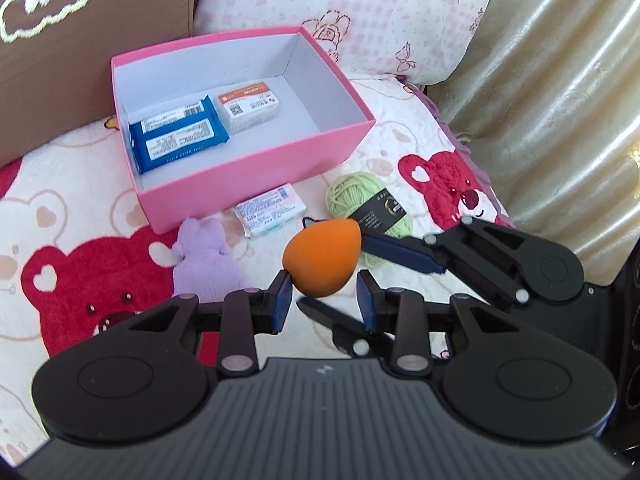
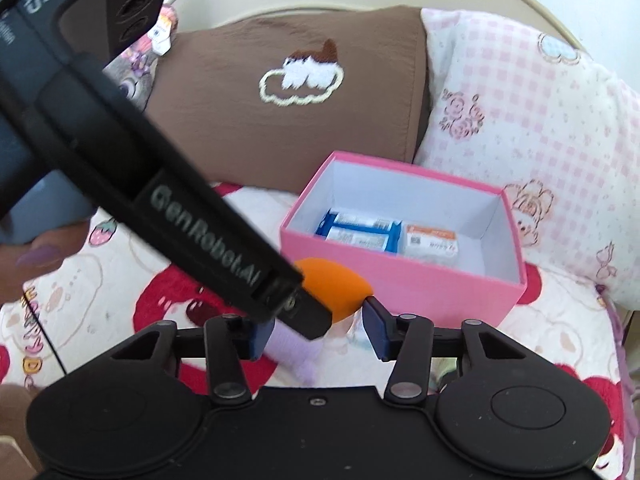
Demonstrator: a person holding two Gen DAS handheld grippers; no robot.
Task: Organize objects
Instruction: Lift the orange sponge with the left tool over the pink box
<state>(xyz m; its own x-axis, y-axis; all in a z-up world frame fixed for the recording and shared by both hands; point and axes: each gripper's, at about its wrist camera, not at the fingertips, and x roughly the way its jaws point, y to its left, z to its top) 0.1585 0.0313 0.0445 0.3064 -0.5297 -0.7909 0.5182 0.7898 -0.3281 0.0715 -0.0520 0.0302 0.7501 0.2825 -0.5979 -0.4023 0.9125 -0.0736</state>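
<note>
An orange egg-shaped sponge (image 1: 321, 257) hangs in the air between both grippers, in front of an open pink box (image 1: 256, 184). My left gripper (image 1: 325, 297) is open around its lower end; only the left pad looks close to it. My right gripper (image 2: 316, 330) comes in from the right with its fingers (image 1: 400, 254) on either side of the sponge (image 2: 336, 286); whether they pinch it is unclear. The box (image 2: 400, 280) holds a blue wipes pack (image 1: 176, 138) and a white-orange packet (image 1: 250, 110).
On the bear-print blanket lie a purple plush (image 1: 204, 262), a white packet (image 1: 270, 210) and a green yarn ball (image 1: 368, 204). A brown pillow (image 2: 288, 92) and a pink pillow (image 2: 532, 128) stand behind the box. A curtain (image 1: 560, 80) hangs at the right.
</note>
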